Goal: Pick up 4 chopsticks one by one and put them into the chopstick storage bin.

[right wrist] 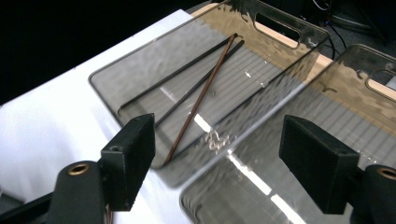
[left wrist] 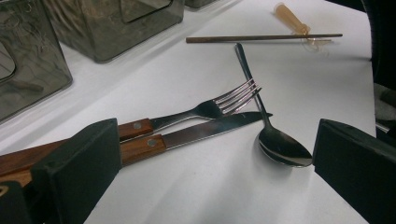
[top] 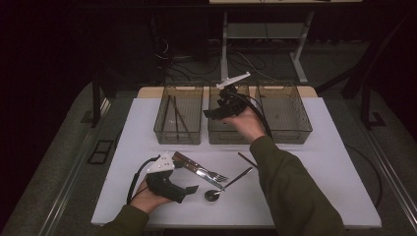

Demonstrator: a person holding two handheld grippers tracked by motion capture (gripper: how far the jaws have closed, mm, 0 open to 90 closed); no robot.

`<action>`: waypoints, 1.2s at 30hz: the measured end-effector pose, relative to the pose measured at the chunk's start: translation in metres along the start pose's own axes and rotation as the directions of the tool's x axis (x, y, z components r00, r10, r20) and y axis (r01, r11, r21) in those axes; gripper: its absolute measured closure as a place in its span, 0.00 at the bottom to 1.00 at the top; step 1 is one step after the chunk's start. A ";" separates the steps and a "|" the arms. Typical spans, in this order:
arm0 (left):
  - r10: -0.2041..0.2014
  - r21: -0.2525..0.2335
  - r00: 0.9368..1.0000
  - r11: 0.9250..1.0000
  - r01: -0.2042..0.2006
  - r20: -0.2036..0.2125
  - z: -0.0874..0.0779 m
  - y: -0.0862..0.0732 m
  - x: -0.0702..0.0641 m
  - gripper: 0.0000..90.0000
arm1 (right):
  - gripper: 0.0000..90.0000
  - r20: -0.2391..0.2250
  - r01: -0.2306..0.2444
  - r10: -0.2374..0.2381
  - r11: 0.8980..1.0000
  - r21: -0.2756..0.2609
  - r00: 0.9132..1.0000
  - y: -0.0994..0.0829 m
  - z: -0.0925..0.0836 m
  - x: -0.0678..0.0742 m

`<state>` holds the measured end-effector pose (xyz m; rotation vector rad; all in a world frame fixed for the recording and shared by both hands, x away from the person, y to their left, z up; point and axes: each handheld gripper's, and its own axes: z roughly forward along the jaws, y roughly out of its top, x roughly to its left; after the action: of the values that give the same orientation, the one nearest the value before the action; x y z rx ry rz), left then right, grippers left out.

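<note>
- The right gripper is held up over the middle bin, in the back row of three clear bins on the white table.
- Its jaws stand apart with nothing between them; in the right gripper view they frame the wall shared by two bins.
- Through that view the left bin holds three chopsticks: two dark ones lying close together lengthwise and a brown one crossing them at a slant.
- In the high view the same sticks lie in the left bin; the right bin sits just beside the middle one.
- The left gripper rests low at the near left of the table, its jaws wide apart and gripping nothing.
- Seen along the left gripper, the cutlery lies just ahead: a fork and a knife, both wooden-handled, side by side and touching.
- A spoon lies with its bowl nearest that gripper, its handle running away under the fork's tines and the knife's tip.
- Beyond the spoon a single brown chopstick lies flat on the table, with a small amber plastic piece just past it.
- In the high view the fork, spoon and loose chopstick lie between the two forearms.
</note>
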<state>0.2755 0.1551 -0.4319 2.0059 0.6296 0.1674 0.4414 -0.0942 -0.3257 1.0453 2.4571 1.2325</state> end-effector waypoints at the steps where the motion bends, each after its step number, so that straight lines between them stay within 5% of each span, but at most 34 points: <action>1: 0.001 0.000 1.000 1.000 -0.001 0.000 0.000 0.000 0.000 0.00 | 0.30 0.001 0.003 -0.003 1.000 -0.002 1.000 -0.002 -0.003 -0.001; 18: -0.009 -0.005 1.000 1.000 0.009 -0.007 0.000 0.000 0.001 0.00 | 0.28 -0.034 -0.012 0.011 0.999 -0.035 0.999 -0.076 -0.050 -0.016; 29: 0.033 0.003 0.999 0.999 -0.033 0.001 0.000 0.001 0.002 0.00 | 0.28 -0.031 -0.037 0.036 0.998 -0.049 0.999 -0.120 -0.078 -0.026; 36: -0.001 -0.014 1.000 1.000 0.000 -0.017 -0.006 -0.005 0.012 0.00 | 0.28 -0.023 -0.050 0.049 0.998 -0.038 0.999 -0.148 -0.090 -0.029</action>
<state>0.2817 0.1676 -0.4349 1.9924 0.6380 0.1886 0.3458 -0.2292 -0.3857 1.0937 2.4274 1.3085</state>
